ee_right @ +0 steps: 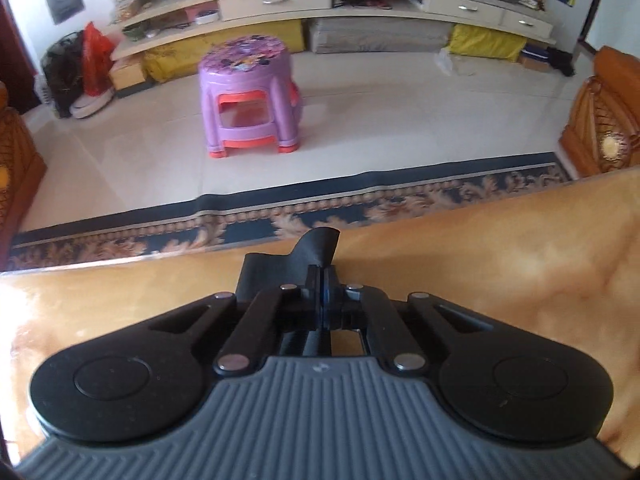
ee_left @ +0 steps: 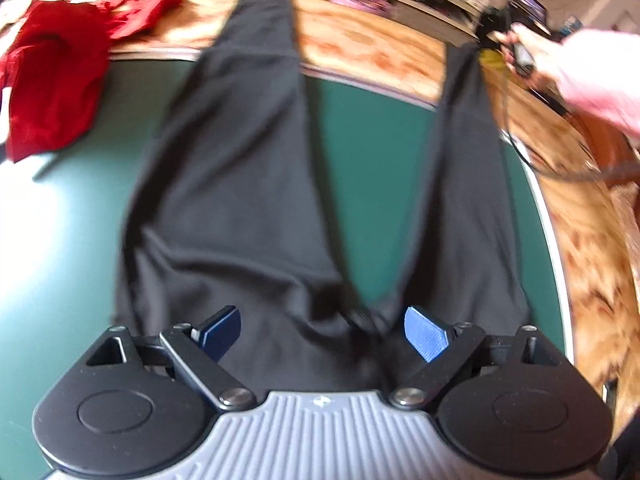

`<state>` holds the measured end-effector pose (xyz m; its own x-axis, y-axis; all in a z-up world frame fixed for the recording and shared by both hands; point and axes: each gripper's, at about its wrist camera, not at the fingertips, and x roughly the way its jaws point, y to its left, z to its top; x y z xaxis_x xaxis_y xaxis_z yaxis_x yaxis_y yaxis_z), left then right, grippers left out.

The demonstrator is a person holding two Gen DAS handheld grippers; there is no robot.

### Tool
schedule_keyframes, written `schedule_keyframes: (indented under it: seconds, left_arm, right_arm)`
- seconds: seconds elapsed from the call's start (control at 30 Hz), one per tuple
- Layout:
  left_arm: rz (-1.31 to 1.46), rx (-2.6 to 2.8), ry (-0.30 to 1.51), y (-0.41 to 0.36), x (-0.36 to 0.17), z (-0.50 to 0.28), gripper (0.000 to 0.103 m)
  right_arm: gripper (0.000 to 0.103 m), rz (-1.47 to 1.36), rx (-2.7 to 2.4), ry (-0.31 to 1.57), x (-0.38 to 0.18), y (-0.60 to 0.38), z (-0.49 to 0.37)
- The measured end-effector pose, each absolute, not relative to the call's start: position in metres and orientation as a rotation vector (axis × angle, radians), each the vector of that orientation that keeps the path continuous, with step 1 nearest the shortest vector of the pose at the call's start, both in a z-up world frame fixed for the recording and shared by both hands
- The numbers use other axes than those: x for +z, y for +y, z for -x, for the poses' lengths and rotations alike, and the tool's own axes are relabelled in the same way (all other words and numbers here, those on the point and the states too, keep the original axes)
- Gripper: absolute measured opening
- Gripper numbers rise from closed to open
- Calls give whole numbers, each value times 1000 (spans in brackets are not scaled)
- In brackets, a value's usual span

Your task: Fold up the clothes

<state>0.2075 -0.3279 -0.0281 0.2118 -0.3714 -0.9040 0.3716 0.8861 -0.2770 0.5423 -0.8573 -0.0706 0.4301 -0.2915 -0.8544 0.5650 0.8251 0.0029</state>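
Observation:
Black trousers [ee_left: 224, 184] lie on a green mat [ee_left: 372, 144], legs pointing away from me in the left wrist view. My left gripper [ee_left: 324, 334] hovers over the crotch, its blue pads wide apart and open, with cloth below them. One trouser leg lies flat; the other stretches up to the far right, where a hand [ee_left: 592, 76] holds my right gripper [ee_left: 516, 52] at its hem. In the right wrist view the right gripper [ee_right: 322, 280] is shut on a pinch of black cloth [ee_right: 316, 248] that sticks out past the fingertips.
A red garment [ee_left: 56, 80] lies crumpled at the mat's far left. The mat sits on a glossy wooden table [ee_left: 380, 52]. A black cable [ee_left: 532, 160] hangs at the right. Beyond the table are a patterned rug [ee_right: 280, 220], a purple stool [ee_right: 252, 96] and a long cabinet [ee_right: 360, 0].

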Motion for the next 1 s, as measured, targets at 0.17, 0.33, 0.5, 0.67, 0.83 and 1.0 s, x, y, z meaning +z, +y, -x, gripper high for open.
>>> schedule_keyframes:
  seconds: [0.17, 0.33, 0.5, 0.67, 0.83, 1.0]
  left_arm:
    - [-116, -628, 1256, -358, -36, -177, 93]
    - [-181, -704, 1265, -374, -42, -155, 93]
    - [-254, -765, 1258, -379, -40, -133, 93]
    - [-255, -823, 1307, -373, -43, -111, 93]
    - [-304, -859, 1341, -359, -47, -93, 92]
    - [-330, -920, 1333, -343, -47, -80, 92]
  right_arm:
    - [3, -272, -575, 1017, -87, -871, -536]
    - [21, -292, -527, 1017, -98, -873, -531]
    - [46, -351, -490, 908, -76, -872, -495]
    - [46, -407, -225, 894, -54, -829, -418]
    - [46, -414, 129, 1032, -55, -729, -305]
    - [46, -246, 328, 1178, -67, -632, -218]
